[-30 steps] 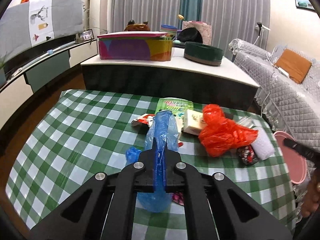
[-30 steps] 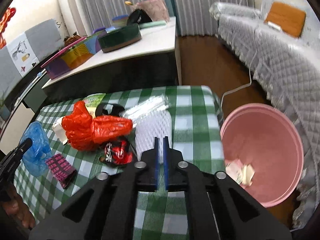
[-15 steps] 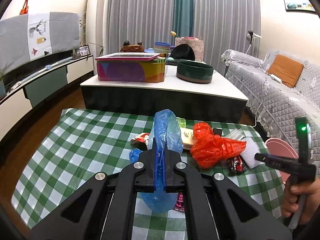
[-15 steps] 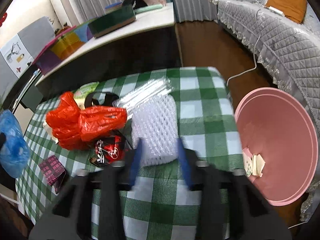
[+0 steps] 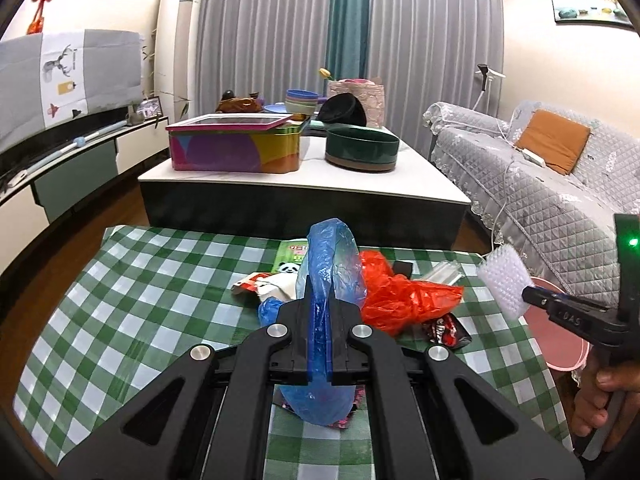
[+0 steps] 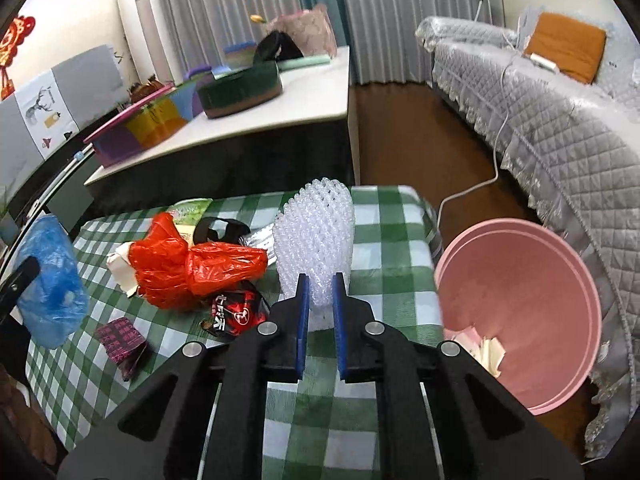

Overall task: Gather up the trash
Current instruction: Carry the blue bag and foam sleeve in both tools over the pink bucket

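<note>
Green-white checked cloth on tabletop [image 6: 384, 264]; left tongs [image 5: 319, 304] clamped on crinkly blue plastic bag [image 5: 332, 256], right tongs [image 6: 319, 292] just closed on white foam net sleeve [image 6: 316, 236], lifted; crumpled red bag [image 6: 200, 264] behind; round pink bin [image 6: 520, 308] beside tabletop

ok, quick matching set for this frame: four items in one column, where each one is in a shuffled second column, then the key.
Items
1. blue plastic bag
2. white foam net
3. red plastic bag
4. pink bin

Places
A. lying on the checked table
B. clamped in the left gripper
C. on the floor beside the table
D. pinched in the right gripper

Pairs: 1-B, 2-D, 3-A, 4-C
</note>
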A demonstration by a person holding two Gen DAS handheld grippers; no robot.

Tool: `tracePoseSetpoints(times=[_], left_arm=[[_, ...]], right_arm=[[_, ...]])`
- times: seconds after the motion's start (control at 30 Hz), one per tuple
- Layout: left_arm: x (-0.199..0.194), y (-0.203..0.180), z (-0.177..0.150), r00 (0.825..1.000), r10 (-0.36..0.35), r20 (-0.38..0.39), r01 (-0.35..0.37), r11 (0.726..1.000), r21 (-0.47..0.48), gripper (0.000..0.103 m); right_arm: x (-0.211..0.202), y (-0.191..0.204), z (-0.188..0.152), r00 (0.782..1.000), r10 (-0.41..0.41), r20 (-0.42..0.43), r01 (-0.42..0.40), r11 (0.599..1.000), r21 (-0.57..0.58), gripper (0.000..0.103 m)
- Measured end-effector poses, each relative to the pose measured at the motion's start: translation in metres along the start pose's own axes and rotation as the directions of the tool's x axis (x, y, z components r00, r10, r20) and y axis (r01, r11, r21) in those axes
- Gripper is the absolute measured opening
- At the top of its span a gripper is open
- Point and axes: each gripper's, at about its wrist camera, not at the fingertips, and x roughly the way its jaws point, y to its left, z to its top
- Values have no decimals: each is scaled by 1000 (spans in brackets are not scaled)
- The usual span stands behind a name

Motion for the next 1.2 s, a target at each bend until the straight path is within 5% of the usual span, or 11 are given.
tracePoseSetpoints(times=[0.4, 1.2], left_arm=[[-2, -27, -2, 999, -45, -1, 45, 998, 39, 3], [5, -131, 5, 976, -210, -50, 216, 966, 141, 3]], right_arm=[[-46, -13, -2, 996, -25, 80, 28, 999, -45, 12], [-99, -101, 10, 971, -161, 178, 146, 985, 94, 12]])
